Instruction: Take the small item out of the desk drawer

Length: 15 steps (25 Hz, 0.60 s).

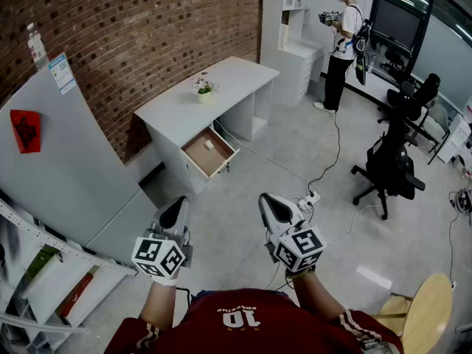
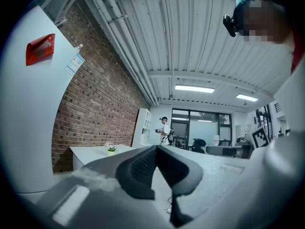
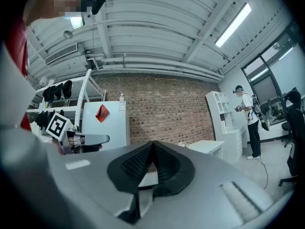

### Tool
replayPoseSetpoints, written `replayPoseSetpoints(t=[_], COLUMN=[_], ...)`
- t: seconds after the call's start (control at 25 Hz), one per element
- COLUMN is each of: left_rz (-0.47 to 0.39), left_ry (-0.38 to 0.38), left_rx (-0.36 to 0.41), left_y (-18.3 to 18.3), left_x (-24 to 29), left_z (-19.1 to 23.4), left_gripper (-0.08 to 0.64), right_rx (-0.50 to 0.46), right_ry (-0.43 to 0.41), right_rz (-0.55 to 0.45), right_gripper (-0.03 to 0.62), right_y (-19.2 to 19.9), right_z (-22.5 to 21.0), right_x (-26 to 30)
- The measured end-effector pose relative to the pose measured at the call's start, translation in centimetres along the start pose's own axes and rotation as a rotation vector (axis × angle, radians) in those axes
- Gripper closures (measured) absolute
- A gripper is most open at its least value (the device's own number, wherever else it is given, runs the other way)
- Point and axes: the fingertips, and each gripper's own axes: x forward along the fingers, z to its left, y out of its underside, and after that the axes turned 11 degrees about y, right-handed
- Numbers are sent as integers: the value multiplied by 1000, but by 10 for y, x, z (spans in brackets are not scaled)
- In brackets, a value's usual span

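A white desk point(image 1: 193, 103) stands against the brick wall, well ahead of me. Its drawer point(image 1: 221, 161) is pulled open, and a small white item point(image 1: 209, 144) lies on the brown drawer floor. My left gripper point(image 1: 177, 211) is held near my body, far short of the desk, jaws shut with nothing between them. My right gripper point(image 1: 271, 205) is beside it, also shut and empty. In the left gripper view the closed jaw tips point(image 2: 156, 148) meet, with the desk point(image 2: 95, 151) far off. The right gripper point(image 3: 151, 144) likewise shows its pads pressed together.
A small potted plant point(image 1: 203, 88) sits on the desk top. A large white cabinet point(image 1: 66, 168) and shelving stand at my left. Cables and a power strip point(image 1: 310, 198) lie on the floor ahead. A black office chair point(image 1: 391, 164) and another person point(image 1: 341, 44) are at the right.
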Motion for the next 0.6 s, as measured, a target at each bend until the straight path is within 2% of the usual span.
replayPoseSetpoints(t=[0.36,0.6], left_rz=[0,14], left_ry=[-22,-27], left_rx=[-9,-17], left_y=[10,13], left_x=[0,4], left_z=[-3,-2], left_gripper=[557,557], right_rx=[-18,-21], right_ry=[-18,-59], right_rz=[26,66], right_gripper=[592,592], right_y=[9,17], right_z=[-4,-1], right_x=[-1,6])
